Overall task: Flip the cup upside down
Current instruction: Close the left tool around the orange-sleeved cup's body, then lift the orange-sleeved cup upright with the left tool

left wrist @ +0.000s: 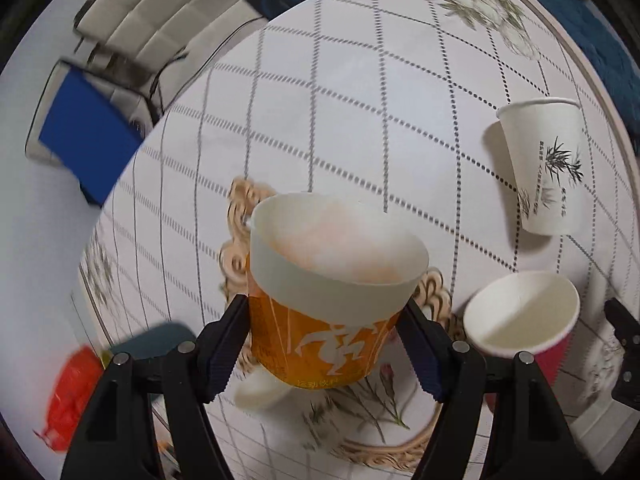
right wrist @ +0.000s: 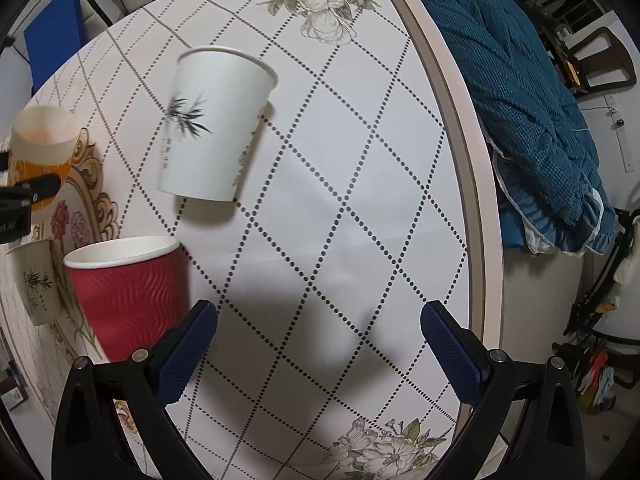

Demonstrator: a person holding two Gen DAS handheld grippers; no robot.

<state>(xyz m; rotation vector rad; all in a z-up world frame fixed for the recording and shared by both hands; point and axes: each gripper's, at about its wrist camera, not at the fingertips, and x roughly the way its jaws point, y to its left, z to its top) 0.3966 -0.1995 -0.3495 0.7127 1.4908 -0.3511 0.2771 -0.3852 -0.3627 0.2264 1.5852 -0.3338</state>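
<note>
My left gripper (left wrist: 324, 340) is shut on an orange and white paper cup (left wrist: 320, 320) and holds it mouth up above the table; the cup also shows at the left edge of the right wrist view (right wrist: 42, 148). My right gripper (right wrist: 318, 346) is open and empty over the tablecloth. A red ribbed cup (right wrist: 128, 292) stands upright just left of its left finger, also seen in the left wrist view (left wrist: 524, 320). A white cup with a bamboo print (right wrist: 214, 128) stands upright farther off, also in the left wrist view (left wrist: 544, 168).
A second white bamboo cup (right wrist: 34, 280) stands at the left beside the red one. The round table (right wrist: 452, 120) has a checked floral cloth. A blue quilted cloth (right wrist: 520, 100) lies past its right rim. A chair with a blue cushion (left wrist: 84, 132) stands beyond the far edge.
</note>
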